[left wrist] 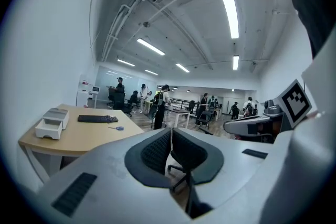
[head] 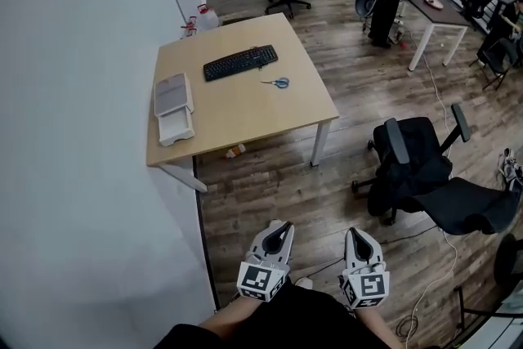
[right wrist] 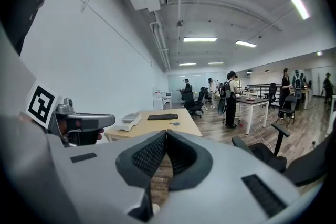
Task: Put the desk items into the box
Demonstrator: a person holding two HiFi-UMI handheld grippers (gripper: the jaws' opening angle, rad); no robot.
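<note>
A wooden desk stands a few steps ahead of me, against the white wall. On it lie a black keyboard, blue-handled scissors and a white box with a grey lid, at the desk's left end. My left gripper and right gripper are held low near my body, far from the desk. Both are shut with nothing between the jaws. The left gripper view shows the keyboard, the scissors and the box. The right gripper view shows the box and keyboard.
A black office chair stands to the right of the desk on the wood floor. A small orange object lies under the desk. Cables trail across the floor at right. Farther back are other desks, chairs and several people.
</note>
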